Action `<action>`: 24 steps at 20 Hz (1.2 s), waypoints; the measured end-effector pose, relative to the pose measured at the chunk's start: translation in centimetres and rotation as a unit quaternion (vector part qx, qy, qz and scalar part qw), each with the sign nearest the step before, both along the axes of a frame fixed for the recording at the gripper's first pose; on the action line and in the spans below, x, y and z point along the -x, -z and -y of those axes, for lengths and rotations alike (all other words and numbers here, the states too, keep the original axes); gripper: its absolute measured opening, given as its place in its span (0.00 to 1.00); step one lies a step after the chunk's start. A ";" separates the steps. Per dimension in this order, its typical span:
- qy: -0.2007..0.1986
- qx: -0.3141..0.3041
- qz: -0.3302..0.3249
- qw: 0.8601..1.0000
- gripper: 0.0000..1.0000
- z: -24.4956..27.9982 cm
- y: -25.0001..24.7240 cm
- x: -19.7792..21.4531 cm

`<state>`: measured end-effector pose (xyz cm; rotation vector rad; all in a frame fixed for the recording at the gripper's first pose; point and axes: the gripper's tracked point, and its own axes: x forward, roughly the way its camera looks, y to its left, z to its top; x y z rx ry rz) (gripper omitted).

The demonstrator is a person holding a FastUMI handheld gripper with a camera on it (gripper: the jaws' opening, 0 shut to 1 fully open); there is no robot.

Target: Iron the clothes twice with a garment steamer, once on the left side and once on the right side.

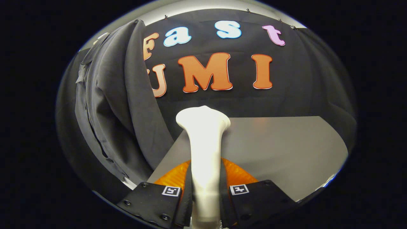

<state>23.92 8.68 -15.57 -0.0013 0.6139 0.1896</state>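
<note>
A dark grey shirt (108,105) is seen hanging to the left of the garment steamer (205,149), its buttoned front placket turned partly toward the steamer and its hem falling below the level of the grey tabletop (279,149). The steamer, a white handheld wand with a flared head, is held upright in the gripper (206,194), whose 2 fingers are clenched on its handle from either side. The flared head is raised above the fingers and is kept apart from the shirt; no contact with the fabric is shown. An orange part (238,173) is visible just behind the handle, but what it belongs to cannot be told. To the right of the steamer the tabletop is spread out before the black booth wall.

The step in hand is judged to be the carry of the steamer toward the garment, with neither of the 2 passes begun. The next move is expected to call for the head to be swung left and brought against the shirt's nearer side, then drawn along the cloth in 1 steady stroke while the grasp is kept firm.
</note>
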 end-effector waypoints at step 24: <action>0.027 -0.054 0.268 0.961 0.42 -16.9 -15.0 13.8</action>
